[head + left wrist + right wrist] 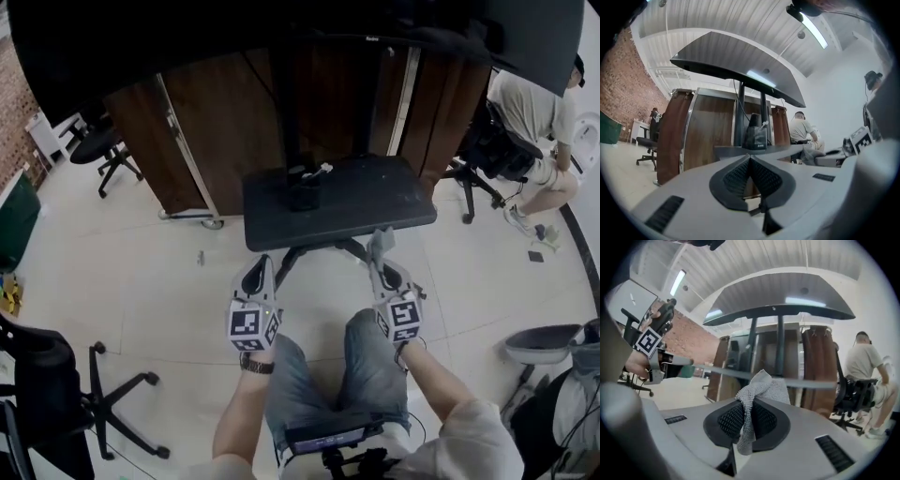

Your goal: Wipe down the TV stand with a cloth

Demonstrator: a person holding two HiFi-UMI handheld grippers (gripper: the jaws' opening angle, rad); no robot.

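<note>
The person faces the TV stand (337, 208) with a gripper in each hand, the two held side by side just short of the stand's dark shelf. The right gripper (748, 414) has its jaws clamped on a grey waffle-weave cloth (764, 386). The cloth sticks up past the jaw tips and a strip of it hangs down between the pads. From the head view its free end sits at the shelf's near edge, though I cannot tell whether it touches. The left gripper (750, 164) has its jaws pressed together with nothing between them, pointing towards the shelf's near left corner. A small black box (755, 137) sits on the shelf at the foot of the stand's black post, with the dark screen (281, 37) above. Behind stand wooden panels (220, 122), and a seated person (530, 117) is off to the right
</note>
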